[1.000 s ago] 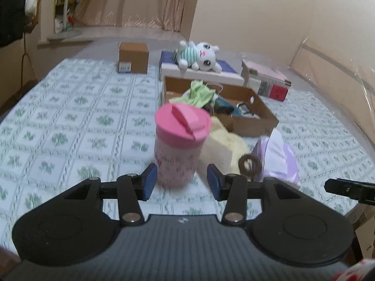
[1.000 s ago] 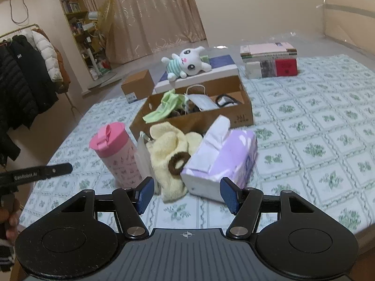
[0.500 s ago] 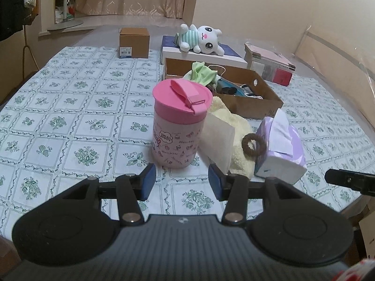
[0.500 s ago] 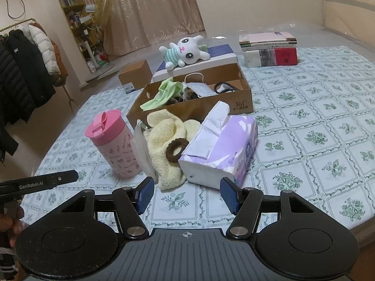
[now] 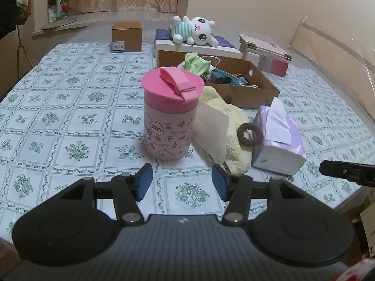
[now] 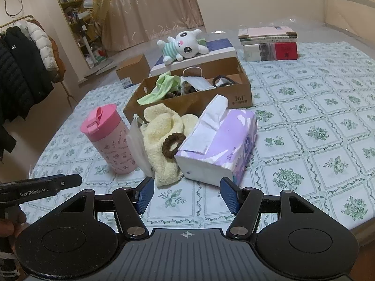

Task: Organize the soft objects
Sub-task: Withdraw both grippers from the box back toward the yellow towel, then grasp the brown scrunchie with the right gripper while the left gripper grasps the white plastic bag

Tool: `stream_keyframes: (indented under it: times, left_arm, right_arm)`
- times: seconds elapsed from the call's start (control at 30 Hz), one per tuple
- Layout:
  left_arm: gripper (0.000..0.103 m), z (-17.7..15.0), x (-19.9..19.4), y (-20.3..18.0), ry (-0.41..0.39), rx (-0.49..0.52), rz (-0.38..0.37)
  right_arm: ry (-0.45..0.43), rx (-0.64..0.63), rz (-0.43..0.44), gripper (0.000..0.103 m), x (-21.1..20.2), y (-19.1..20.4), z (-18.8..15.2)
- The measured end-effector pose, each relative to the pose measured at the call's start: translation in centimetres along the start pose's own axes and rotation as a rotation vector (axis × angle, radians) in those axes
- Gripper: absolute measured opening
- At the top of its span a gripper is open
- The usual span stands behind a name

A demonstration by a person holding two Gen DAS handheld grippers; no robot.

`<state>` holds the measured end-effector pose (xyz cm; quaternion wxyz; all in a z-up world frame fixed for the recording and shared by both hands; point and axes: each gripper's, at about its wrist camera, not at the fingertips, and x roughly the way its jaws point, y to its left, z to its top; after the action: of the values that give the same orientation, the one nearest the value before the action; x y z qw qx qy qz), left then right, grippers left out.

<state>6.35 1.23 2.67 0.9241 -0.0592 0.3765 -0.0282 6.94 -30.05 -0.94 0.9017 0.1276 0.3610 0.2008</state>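
Bedroom-type setting: curtains far, coat rack far left, shelves behind. Work surface = table w/ green floral cloth [image 6: 328,121], largest item, carrying everything below.

Cardboard tray box [image 6: 194,98] at centre-far, open top, already holding green cloth [image 6: 161,89], face mask [image 6: 196,82] & misc. dark bits; judged the collection bin for soft goods, hence placed just behind the loose pile. White/blue flat box w/ plush rabbit [image 6: 182,46] lying on top, farther back. Book stack [image 6: 269,44] far right, small carton [image 6: 132,70] far left; both well apart from the pile.

Loose pile near centre, still outside bin: purple tissue pack [image 6: 222,145] at right, one sheet pulled up; yellow fleece cloth [image 6: 161,135] heaped between pack & cup, touching both the pack & the clear plastic pouch [image 6: 138,149] leaning beside it. Brown hair scrunchie [image 6: 172,144] resting on the fleece, against the pack. Pink lidded cup [image 5: 171,114] upright at left of pile; hard item, prob. not for sorting.

Left gripper [image 5: 181,182]: low, level, near edge, aimed at cup/pouch gap; pads wide apart, nothing held. Right gripper [image 6: 187,193]: same low level pose, aimed at fleece & pack; pads spread wide, empty. Neither touching anything. Judged approach stage, no pick yet.
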Motion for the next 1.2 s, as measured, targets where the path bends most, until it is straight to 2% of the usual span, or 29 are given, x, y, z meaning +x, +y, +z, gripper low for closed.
stream_keyframes:
  times: [0.2,0.43,0.73,0.8,1.1,1.2]
  left_arm:
    - [0.058,0.0,0.7,-0.7,0.004,0.018,-0.003]
    - [0.061,0.2,2.4,-1.6,0.007,0.045,-0.005]
    - [0.061,0.7,5.9,-3.4,-0.022,0.053,-0.045]
    - [0.059,0.8,6.7,-4.0,-0.036,0.063,-0.044]
    - [0.037,1.4,10.2,-5.7,-0.069,0.089,-0.019]
    - [0.023,1.7,11.0,-5.8,-0.073,0.103,-0.014]
  right_arm:
    - [0.005,-0.007,-0.007,0.063,0.6,-0.2,0.2]
    - [0.001,-0.01,-0.026,0.074,1.5,-0.7,0.6]
    - [-0.017,-0.012,-0.047,0.075,3.2,-1.6,1.4]
    - [-0.034,-0.012,-0.048,0.075,3.5,-1.8,1.6]
    - [-0.026,-0.035,-0.038,0.075,5.2,-2.4,2.1]
    - [-0.021,-0.043,-0.038,0.075,5.6,-2.4,2.0]
